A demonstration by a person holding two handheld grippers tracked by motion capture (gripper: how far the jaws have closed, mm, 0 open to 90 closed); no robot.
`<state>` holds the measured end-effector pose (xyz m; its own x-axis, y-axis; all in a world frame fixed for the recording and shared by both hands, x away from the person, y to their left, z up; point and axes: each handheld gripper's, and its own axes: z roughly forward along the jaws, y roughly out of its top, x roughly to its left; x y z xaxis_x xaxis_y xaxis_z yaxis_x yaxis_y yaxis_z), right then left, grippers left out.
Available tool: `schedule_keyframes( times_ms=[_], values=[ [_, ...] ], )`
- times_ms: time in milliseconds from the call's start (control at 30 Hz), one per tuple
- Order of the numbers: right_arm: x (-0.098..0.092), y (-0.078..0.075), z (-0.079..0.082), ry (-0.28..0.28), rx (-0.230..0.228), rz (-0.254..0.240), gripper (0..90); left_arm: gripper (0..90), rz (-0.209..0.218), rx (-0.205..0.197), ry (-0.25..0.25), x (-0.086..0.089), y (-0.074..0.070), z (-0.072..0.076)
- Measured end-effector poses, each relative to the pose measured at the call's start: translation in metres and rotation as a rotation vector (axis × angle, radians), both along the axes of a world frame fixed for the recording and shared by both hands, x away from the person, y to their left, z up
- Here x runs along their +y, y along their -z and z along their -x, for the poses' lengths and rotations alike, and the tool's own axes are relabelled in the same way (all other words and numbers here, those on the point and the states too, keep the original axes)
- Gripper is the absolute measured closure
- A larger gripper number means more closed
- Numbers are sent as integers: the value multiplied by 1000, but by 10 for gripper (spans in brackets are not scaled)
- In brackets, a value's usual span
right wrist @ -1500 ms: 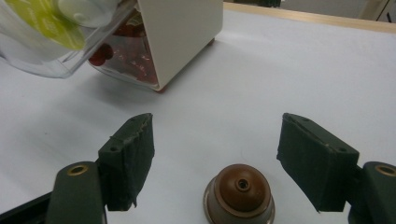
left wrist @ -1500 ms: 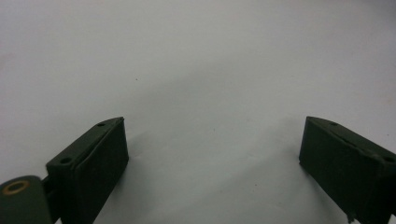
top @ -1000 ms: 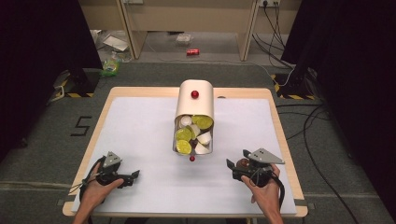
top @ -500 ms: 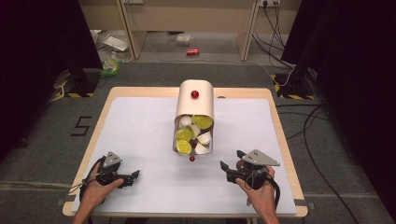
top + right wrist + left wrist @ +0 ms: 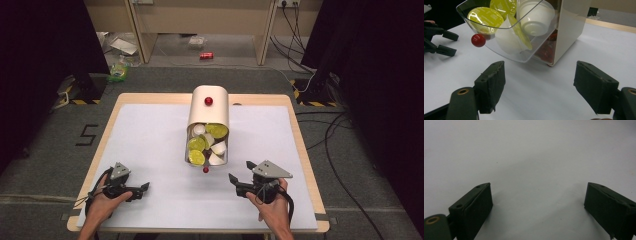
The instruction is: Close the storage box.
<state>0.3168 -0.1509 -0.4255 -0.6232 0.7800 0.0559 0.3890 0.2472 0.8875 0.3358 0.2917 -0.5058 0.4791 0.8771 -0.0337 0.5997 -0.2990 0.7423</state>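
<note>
Two red knobs (image 5: 208, 101) (one per drawer), four visible yellow-green capsules (image 5: 196, 144).

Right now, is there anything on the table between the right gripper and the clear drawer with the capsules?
Nothing visible stands in the way. The right gripper, its jaws open and empty, faces the clear drawer across a bare stretch of white table. The drawer's red knob hangs at its front, and the left gripper stays off to the side.

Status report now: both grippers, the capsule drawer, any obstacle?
Left gripper open, empty. Right gripper open, facing capsule drawer. Drawer pulled out, full. No obstacle between.
</note>
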Motion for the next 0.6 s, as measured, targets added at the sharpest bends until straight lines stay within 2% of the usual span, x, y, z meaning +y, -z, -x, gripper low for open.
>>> schedule_keyframes(
  times_ms=[600],
  values=[
    [23,3,-7,-35,-7,15,264,72,1,0,0,0,0,0]
  ],
)
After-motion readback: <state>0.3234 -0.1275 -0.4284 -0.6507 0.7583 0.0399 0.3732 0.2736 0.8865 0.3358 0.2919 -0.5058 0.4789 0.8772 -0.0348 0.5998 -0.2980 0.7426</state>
